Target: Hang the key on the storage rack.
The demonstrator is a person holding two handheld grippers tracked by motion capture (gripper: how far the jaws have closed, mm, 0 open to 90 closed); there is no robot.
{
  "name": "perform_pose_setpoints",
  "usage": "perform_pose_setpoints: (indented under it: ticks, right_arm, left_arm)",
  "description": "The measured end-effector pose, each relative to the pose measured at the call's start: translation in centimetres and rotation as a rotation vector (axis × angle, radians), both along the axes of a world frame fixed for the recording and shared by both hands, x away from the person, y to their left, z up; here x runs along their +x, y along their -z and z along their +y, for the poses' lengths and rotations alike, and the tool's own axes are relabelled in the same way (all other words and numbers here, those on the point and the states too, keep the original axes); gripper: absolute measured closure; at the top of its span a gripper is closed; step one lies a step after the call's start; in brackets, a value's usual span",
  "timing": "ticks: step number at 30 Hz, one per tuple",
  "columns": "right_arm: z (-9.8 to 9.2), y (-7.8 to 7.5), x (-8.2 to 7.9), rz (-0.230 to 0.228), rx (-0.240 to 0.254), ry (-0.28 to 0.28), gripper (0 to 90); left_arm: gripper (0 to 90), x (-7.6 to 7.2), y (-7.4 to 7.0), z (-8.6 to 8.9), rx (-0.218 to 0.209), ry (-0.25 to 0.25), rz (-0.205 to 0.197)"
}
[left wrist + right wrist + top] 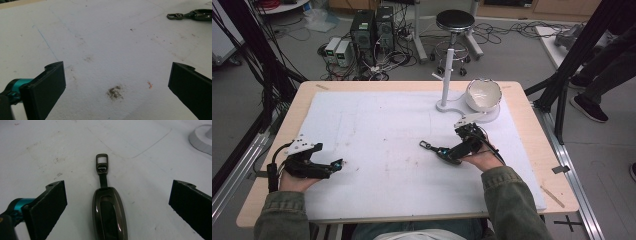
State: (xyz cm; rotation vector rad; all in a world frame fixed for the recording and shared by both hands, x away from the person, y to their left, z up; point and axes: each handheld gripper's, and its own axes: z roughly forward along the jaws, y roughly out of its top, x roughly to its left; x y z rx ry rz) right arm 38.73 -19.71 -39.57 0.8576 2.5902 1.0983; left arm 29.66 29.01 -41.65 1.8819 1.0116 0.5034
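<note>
Right gripper [117,202] lies low, jaws wide around the key fob [109,215].

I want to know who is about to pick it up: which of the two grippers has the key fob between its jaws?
The right gripper: the key fob lies between its open jaws. The left gripper brackets bare mat.

On the table lay one white mat [377,130], and on it, right of centre in the high view, one dark key fob [432,148] with a single metal loop at its end. Toward the upper right of the frame stood one white bowl [483,94] and one white post stand [447,82]. Two grippers were there, the left gripper [339,164] at lower left and the right gripper [443,152] right of centre; on the floor beyond the table were one round black stool [455,21] and two dark computer towers [373,27].
</note>
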Motion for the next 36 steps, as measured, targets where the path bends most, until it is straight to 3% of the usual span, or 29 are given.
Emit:
perform_pose_setpoints:
  ticks: [11, 21, 28, 34, 36]
  right_arm:
    - [2.1, 0.2, 1.0, 0.032, -0.043, -0.028, 0.4]
    - [4.5, 0.4, 2.0, 0.058, -0.113, -0.083, 0.5]
    - [5.5, 1.5, 2.6, 0.103, -0.154, -0.095, 0.5]
    - [6.4, 2.6, 2.6, 0.124, -0.225, -0.098, 1.0]
    - [6.6, 2.8, 2.5, 0.14, -0.244, -0.117, 4.9]
  left_arm:
    - [1.7, 0.1, 0.1, 0.0, -0.004, 0.007, 0.01]
    - [1.7, 0.1, 0.1, 0.1, -0.008, 0.005, 0.01]
    - [1.7, 0.1, 0.1, 0.0, -0.009, 0.014, 0.017]
    - [1.7, 0.1, 0.1, 0.0, -0.012, 0.015, 0.019]
    - [1.7, 0.1, 0.1, 0.0, -0.013, 0.014, 0.02]
